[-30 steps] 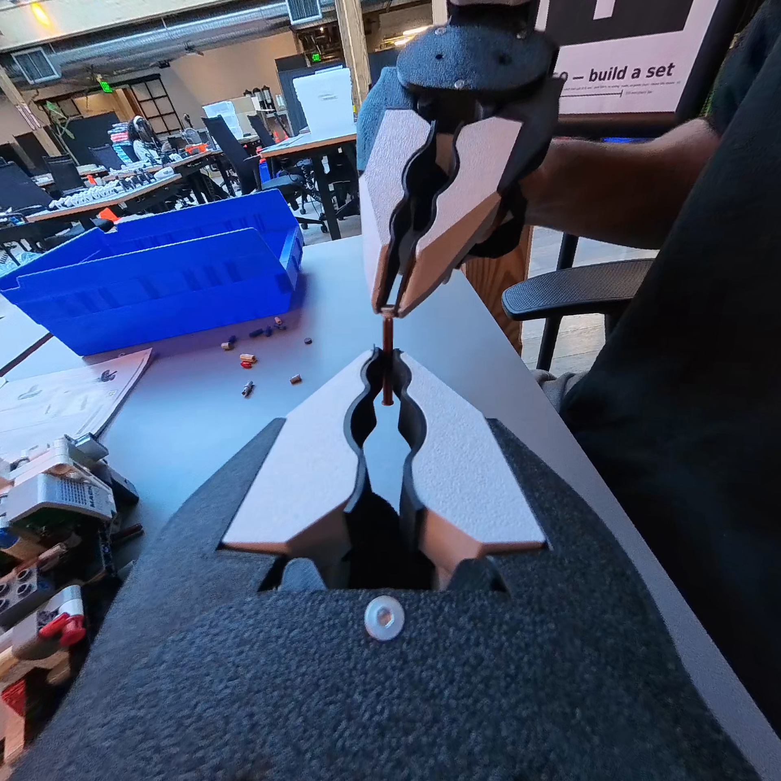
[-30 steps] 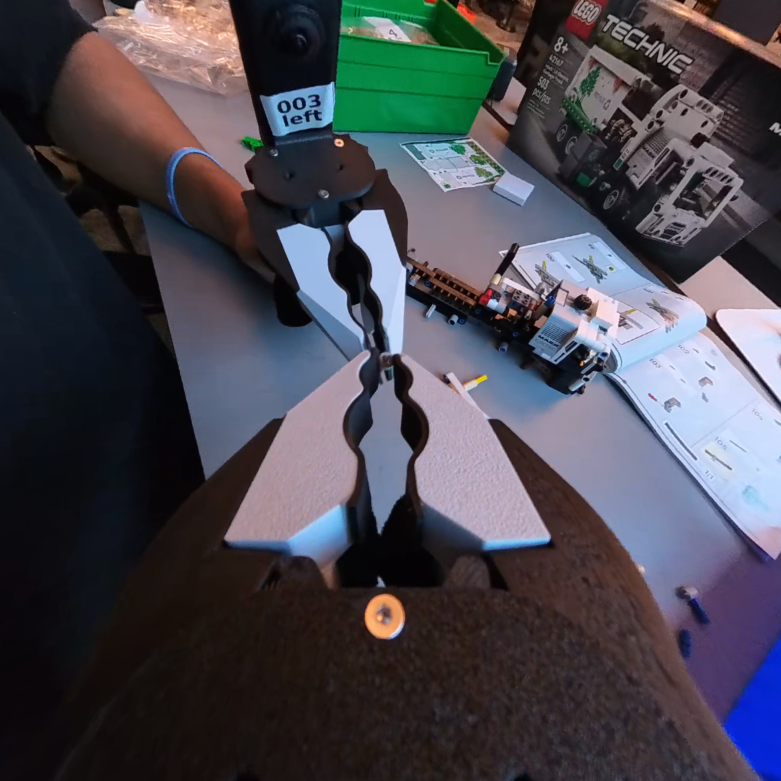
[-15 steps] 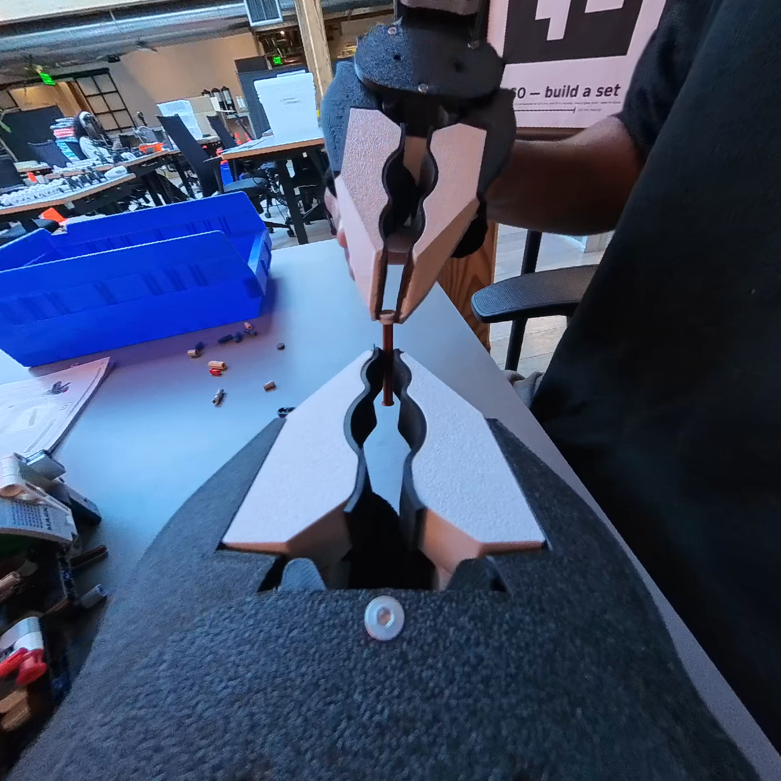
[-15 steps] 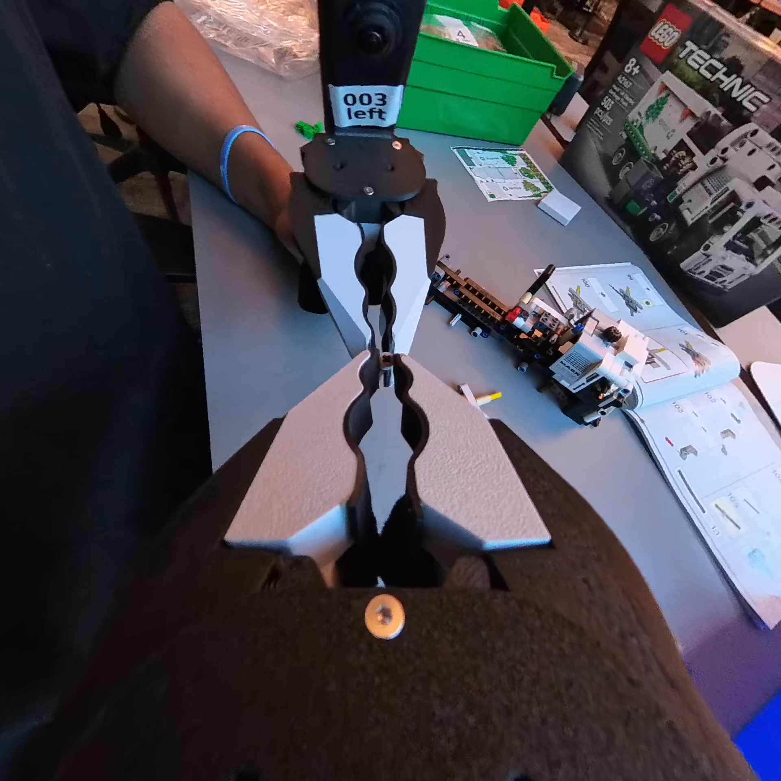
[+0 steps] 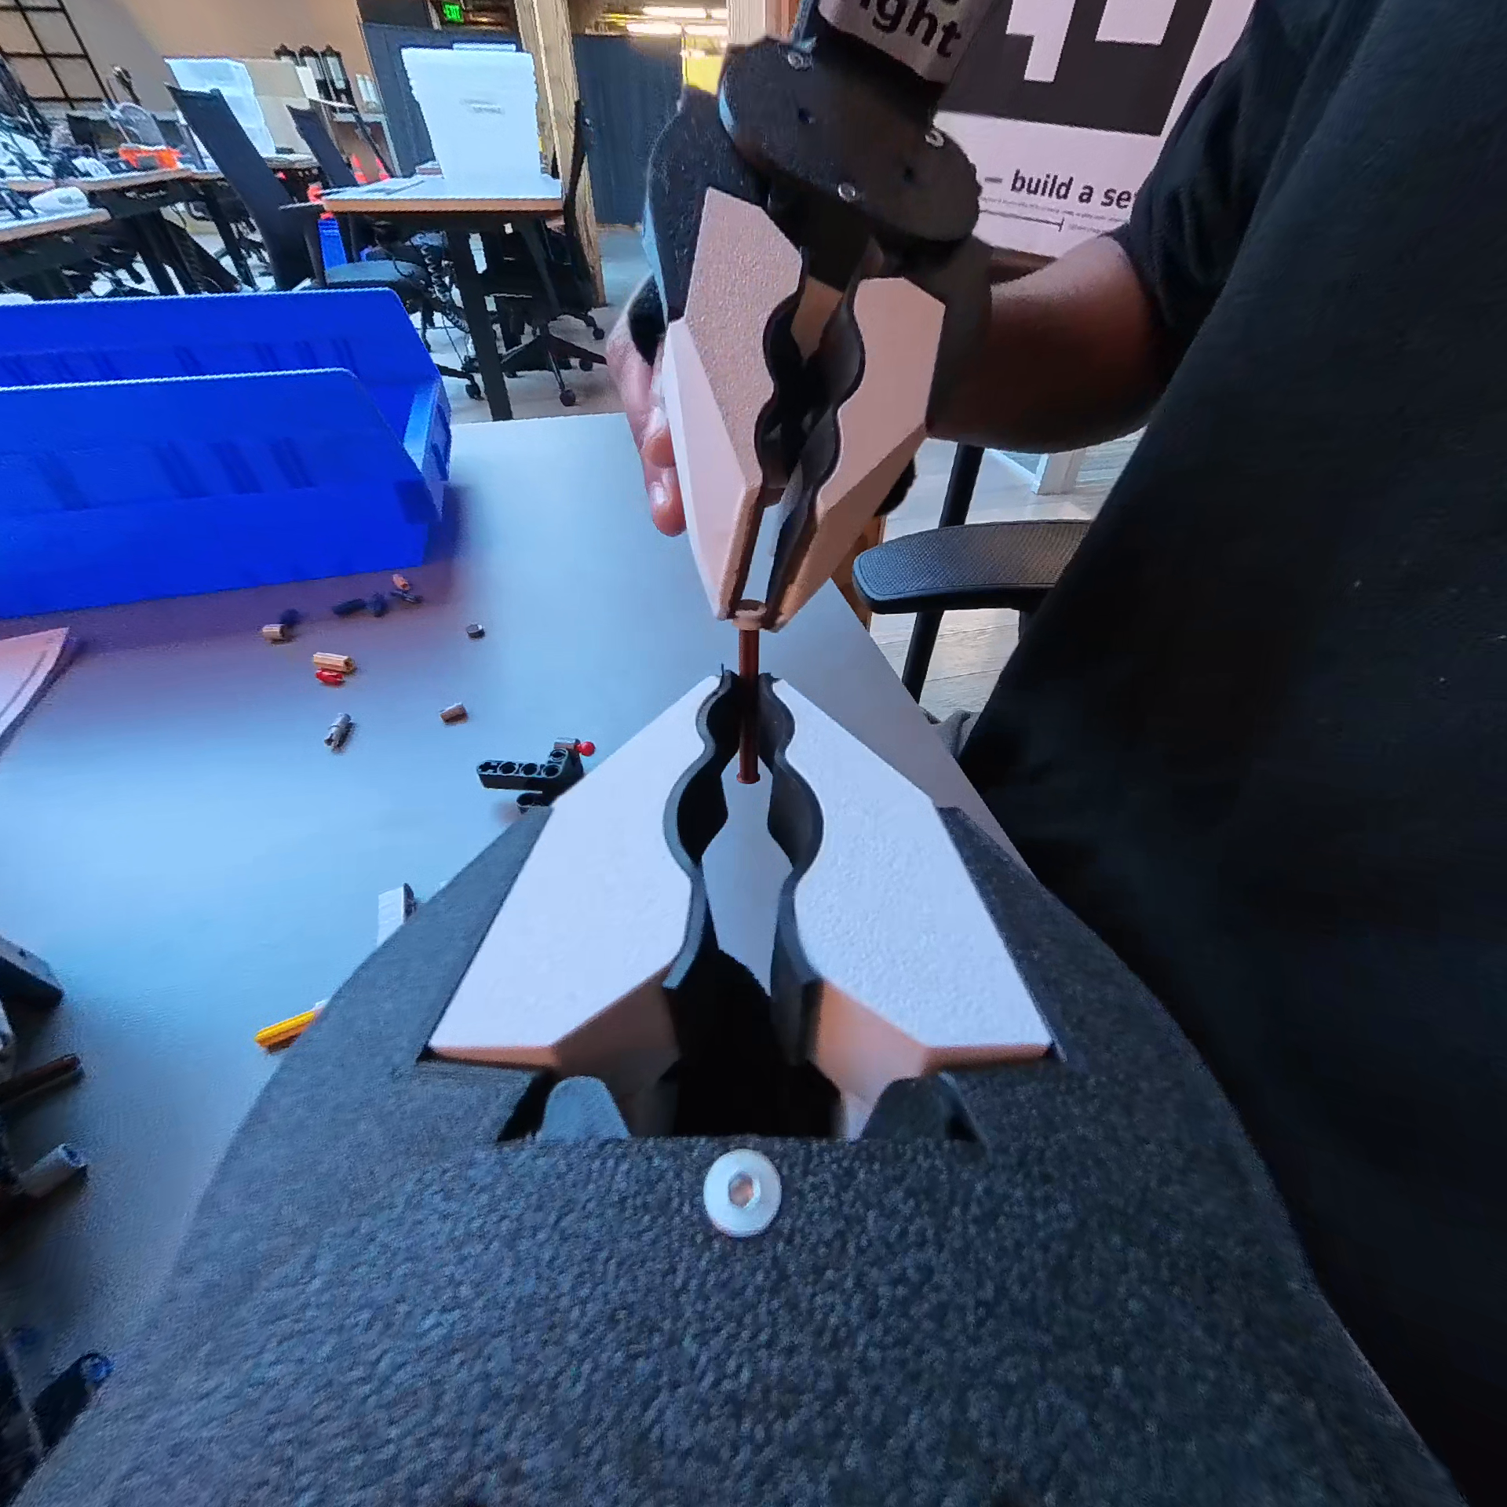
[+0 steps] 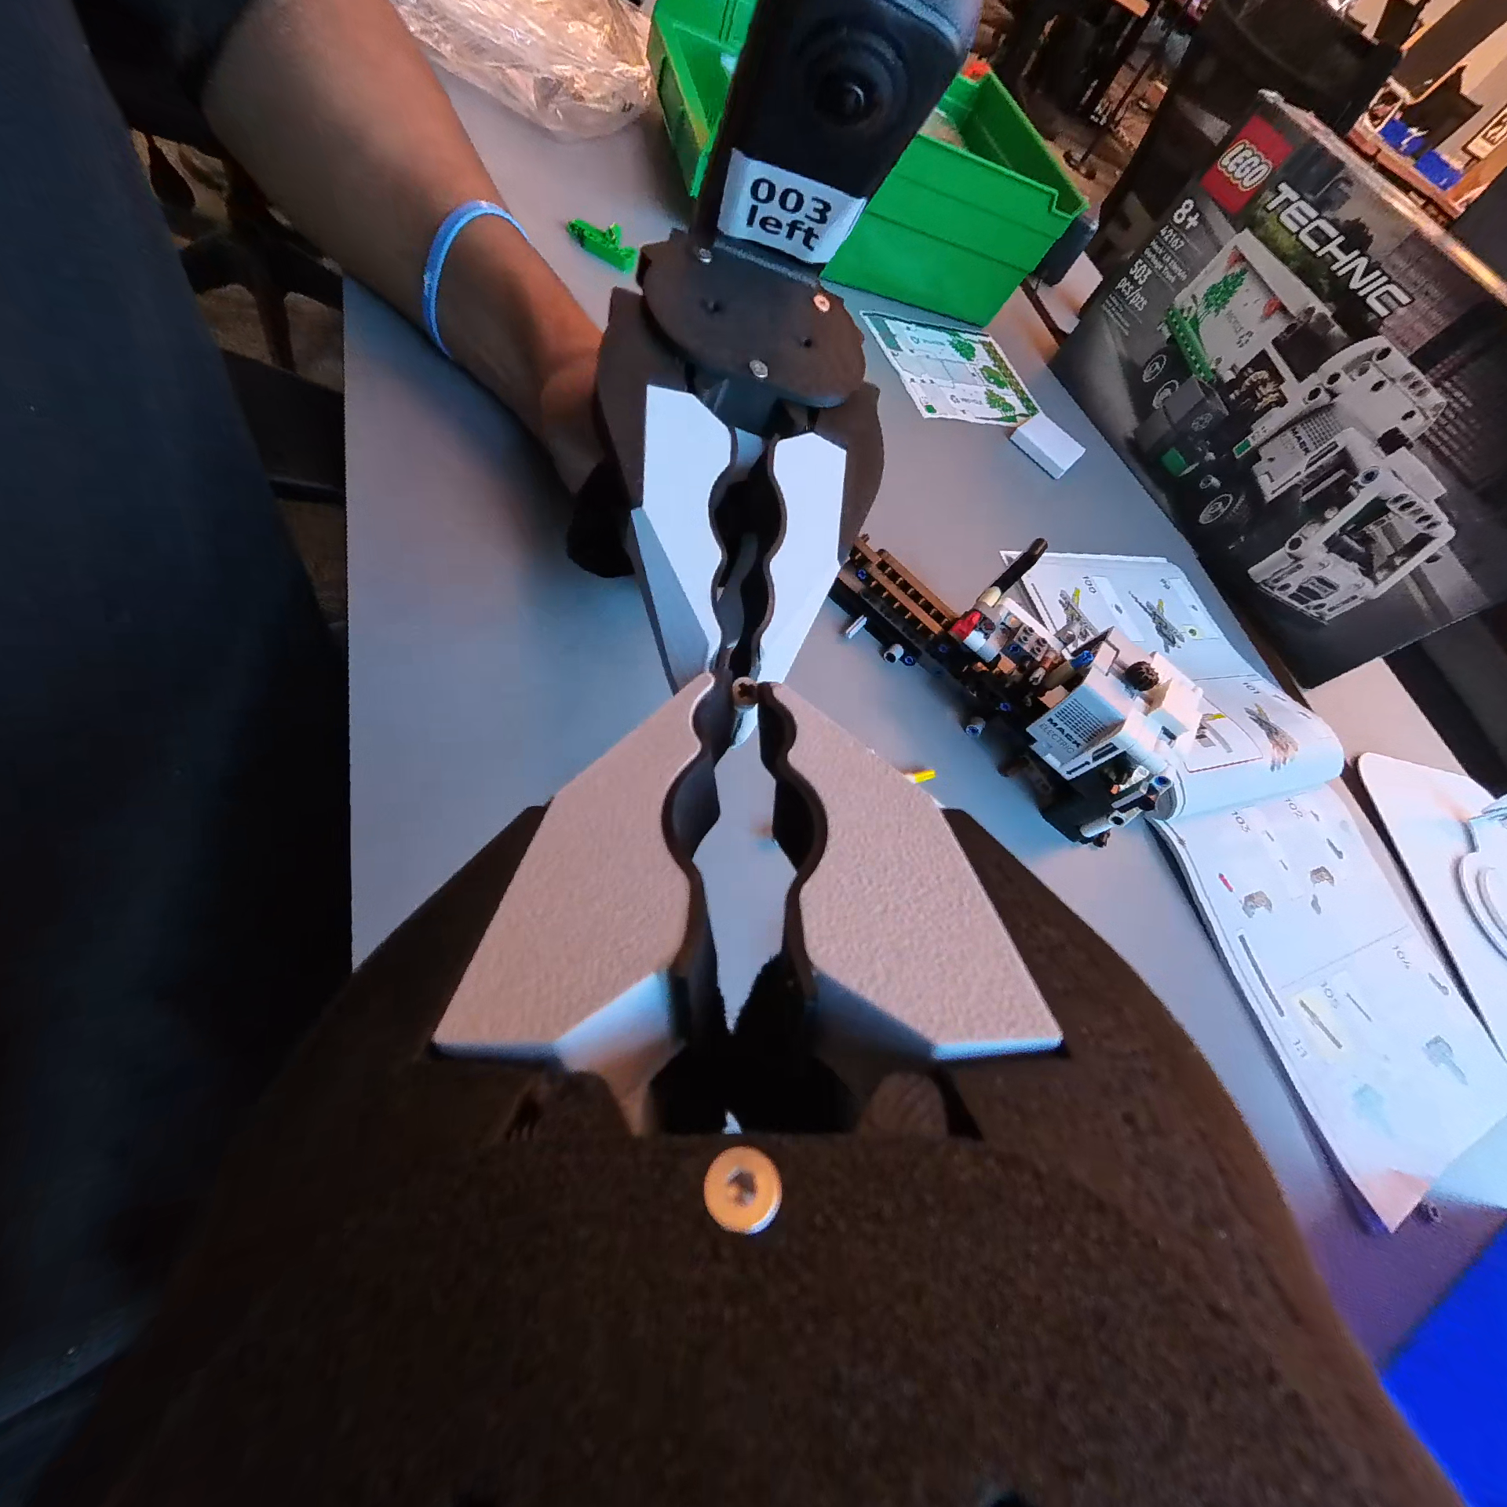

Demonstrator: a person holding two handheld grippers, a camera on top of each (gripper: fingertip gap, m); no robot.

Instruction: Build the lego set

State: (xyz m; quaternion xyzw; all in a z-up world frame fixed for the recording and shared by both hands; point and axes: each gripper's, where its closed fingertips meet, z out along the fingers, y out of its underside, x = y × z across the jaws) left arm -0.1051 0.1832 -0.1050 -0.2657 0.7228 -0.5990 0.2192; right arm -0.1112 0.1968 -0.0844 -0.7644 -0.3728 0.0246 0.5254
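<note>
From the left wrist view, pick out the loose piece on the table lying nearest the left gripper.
The black angled beam with holes, just left of the left gripper. It is far larger than the small pins scattered toward the blue bin.

Dark red axle [image 5: 747, 718], blue bin [image 5: 204, 457]

right hand-held gripper [image 5: 749, 616]: now tilted off line | left hand-held gripper [image 5: 746, 693]: swung right, blue bin [image 5: 212, 457] shifted leftward
</note>
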